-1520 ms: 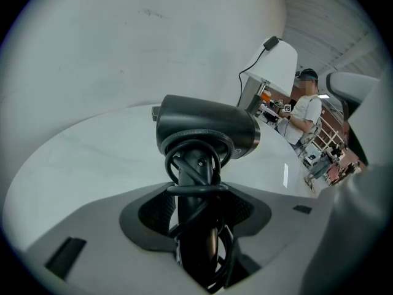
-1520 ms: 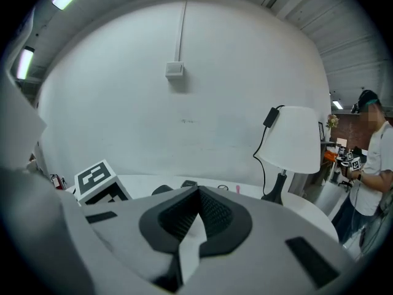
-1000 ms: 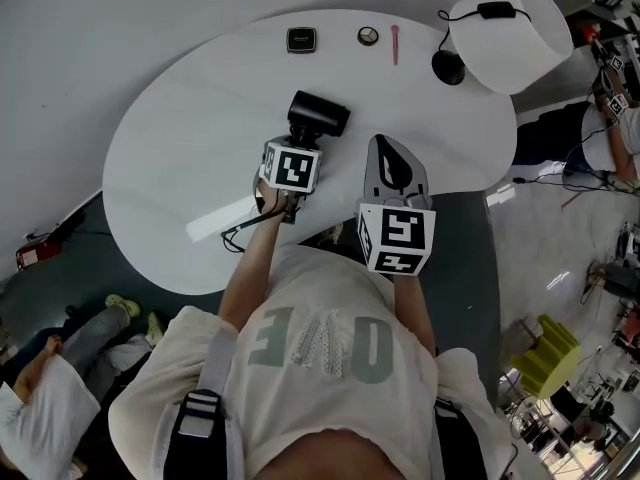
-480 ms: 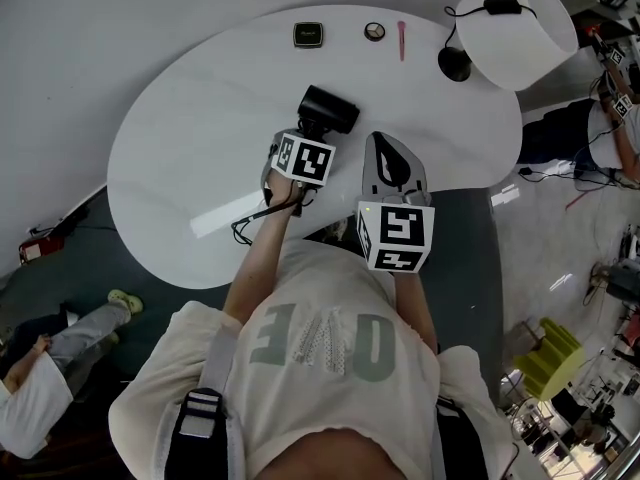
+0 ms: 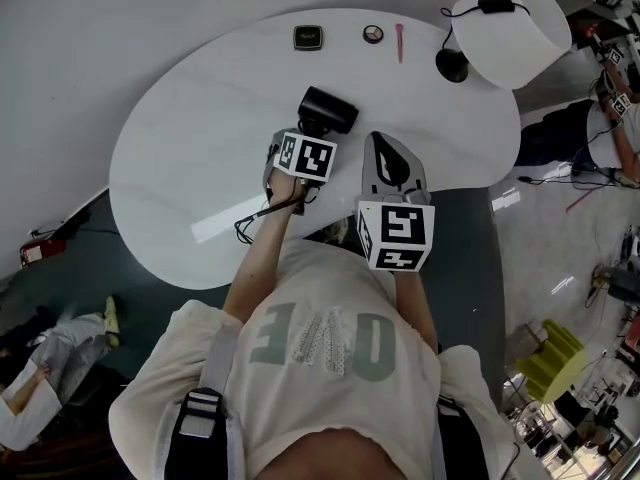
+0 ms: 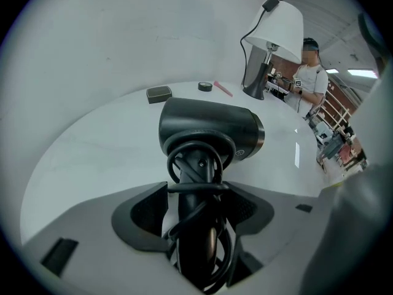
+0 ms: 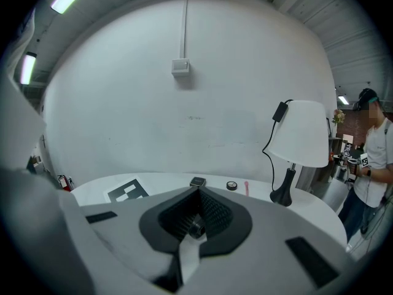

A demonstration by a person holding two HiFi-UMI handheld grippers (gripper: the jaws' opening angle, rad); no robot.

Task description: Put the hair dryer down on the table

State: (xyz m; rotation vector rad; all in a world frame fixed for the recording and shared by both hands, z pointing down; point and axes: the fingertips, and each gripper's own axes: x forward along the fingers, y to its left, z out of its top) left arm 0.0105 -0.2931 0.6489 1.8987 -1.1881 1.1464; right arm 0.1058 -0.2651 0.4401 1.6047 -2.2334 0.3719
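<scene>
White oval tabletop (image 5: 190,148) spreads out under and ahead of both claws. Big white-shaded lamp (image 5: 510,33) stands far ahead and off to the right of the left claw, at the tabletop's far edge. Left claw (image 6: 199,209) is over the near part of the tabletop, and its jaws are opening, spread wide. The black hair dryer (image 6: 209,128) has its handle right between them, with a sliver of daylight showing beside the left pad. The dryer's barrel sits just ahead of the claw, lying crosswise, low on the tabletop. Its cord (image 6: 184,160) is looped round the handle. Right claw (image 7: 196,214) hangs just to the right of the left one, jaws pressed together on nothing. Nothing blocks either claw. Way ahead, near the far rim: a small dark square case (image 5: 308,36), to its right a little round tin (image 5: 373,34), then a thin pink stick (image 5: 399,41).
</scene>
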